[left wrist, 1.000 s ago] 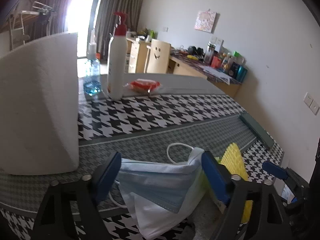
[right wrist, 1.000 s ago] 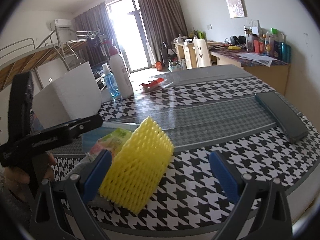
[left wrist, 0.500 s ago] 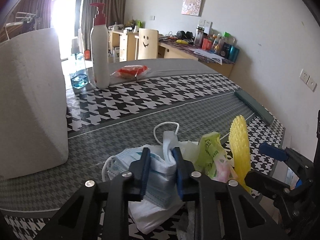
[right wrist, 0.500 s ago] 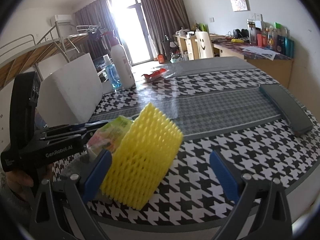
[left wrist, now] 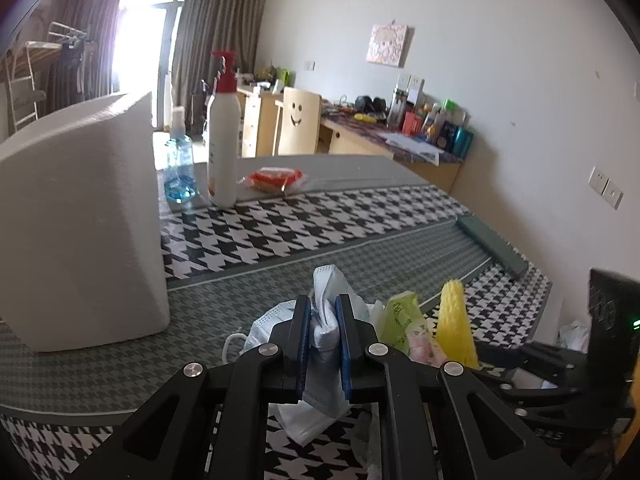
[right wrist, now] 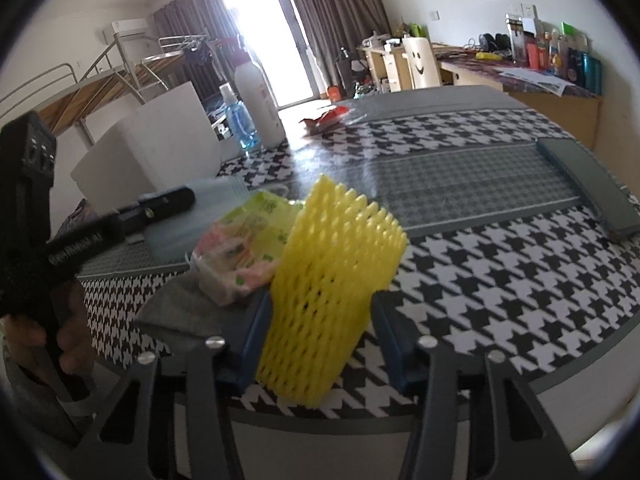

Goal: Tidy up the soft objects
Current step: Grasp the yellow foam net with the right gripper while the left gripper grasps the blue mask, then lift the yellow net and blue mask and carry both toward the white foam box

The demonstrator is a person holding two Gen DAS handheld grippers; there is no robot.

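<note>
A bunch of pale blue and white face masks (left wrist: 325, 280) is pinched between the blue pads of my left gripper (left wrist: 323, 308), just above the houndstooth table, and its jaws are closing on them. My right gripper (right wrist: 320, 308) is also closing, with its pads against both sides of a yellow foam net sleeve (right wrist: 336, 260) that stands on the table edge. Between the two lie a green and pink tissue packet (right wrist: 244, 240) and a grey cloth (right wrist: 176, 312). In the left wrist view, the net (left wrist: 454, 320) and the packet (left wrist: 404, 320) sit right of the masks.
A big white foam box (left wrist: 80, 220) stands at the left. Behind it are a white pump bottle (left wrist: 222, 140), a blue spray bottle (left wrist: 178, 160) and a red packet (left wrist: 276, 178). A dark flat case (right wrist: 592, 184) lies at the table's right edge.
My left gripper shut on the masks and lifted them a little. My right gripper's jaws came in from wide apart onto the yellow net.
</note>
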